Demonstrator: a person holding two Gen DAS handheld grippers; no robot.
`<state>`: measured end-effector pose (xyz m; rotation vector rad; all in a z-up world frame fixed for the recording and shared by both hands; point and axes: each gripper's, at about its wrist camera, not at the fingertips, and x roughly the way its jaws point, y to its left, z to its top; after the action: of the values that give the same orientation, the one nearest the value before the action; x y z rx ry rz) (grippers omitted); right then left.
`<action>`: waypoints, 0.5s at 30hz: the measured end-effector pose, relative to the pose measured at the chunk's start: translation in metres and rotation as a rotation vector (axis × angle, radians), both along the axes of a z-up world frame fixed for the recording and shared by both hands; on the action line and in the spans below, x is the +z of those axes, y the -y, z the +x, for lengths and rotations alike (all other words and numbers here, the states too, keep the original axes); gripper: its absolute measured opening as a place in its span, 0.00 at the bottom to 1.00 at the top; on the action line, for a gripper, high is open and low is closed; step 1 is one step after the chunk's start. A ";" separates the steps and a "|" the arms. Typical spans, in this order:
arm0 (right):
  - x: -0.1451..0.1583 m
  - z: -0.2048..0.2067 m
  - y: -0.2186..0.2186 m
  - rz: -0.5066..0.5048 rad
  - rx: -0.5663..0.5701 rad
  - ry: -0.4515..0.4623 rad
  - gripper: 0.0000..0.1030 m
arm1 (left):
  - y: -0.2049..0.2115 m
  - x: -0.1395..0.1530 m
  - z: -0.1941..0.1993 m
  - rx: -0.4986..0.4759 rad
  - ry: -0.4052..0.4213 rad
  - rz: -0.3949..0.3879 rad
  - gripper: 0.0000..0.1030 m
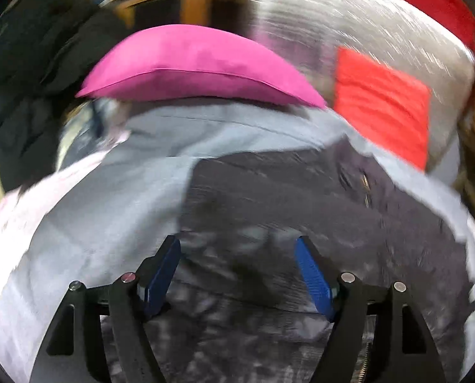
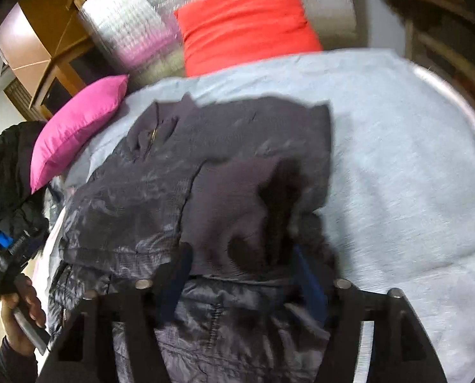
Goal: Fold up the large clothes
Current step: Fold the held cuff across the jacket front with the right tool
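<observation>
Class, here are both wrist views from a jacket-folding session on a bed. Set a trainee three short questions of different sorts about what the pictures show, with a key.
1. True or false: the dark jacket lies on the pale blue bedcover.
2. Which pillow lies nearest the jacket's collar?
A. the pink pillow
B. the red pillow
C. a green pillow
3. Fill in: the blue pads of the left gripper stand ____, with nothing pressed between them.

Key
1. True.
2. A.
3. Apart. The right gripper also stands open, with a fold of the jacket lying between its pads.
</observation>
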<state>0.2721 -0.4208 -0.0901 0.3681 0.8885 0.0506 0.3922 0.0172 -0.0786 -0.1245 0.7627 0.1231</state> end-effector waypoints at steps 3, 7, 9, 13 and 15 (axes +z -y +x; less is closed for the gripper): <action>0.024 -0.006 0.002 -0.007 -0.034 0.075 0.67 | 0.025 -0.027 0.015 -0.061 -0.065 0.079 0.73; 0.034 0.009 -0.029 0.064 0.106 0.104 0.67 | 0.035 -0.049 0.019 -0.066 -0.066 0.153 0.81; 0.023 0.025 -0.047 0.121 0.172 0.073 0.67 | 0.035 -0.052 0.022 -0.058 -0.055 0.170 0.85; -0.022 0.055 -0.047 0.106 0.115 -0.054 0.67 | 0.033 -0.061 0.024 -0.055 -0.042 0.162 0.91; -0.038 0.060 -0.034 0.134 0.070 -0.060 0.64 | 0.032 -0.061 0.023 -0.056 -0.039 0.152 0.91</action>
<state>0.3322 -0.3866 -0.1282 0.4656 0.9599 0.1652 0.4156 -0.0150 -0.1398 0.0437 0.7920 0.1297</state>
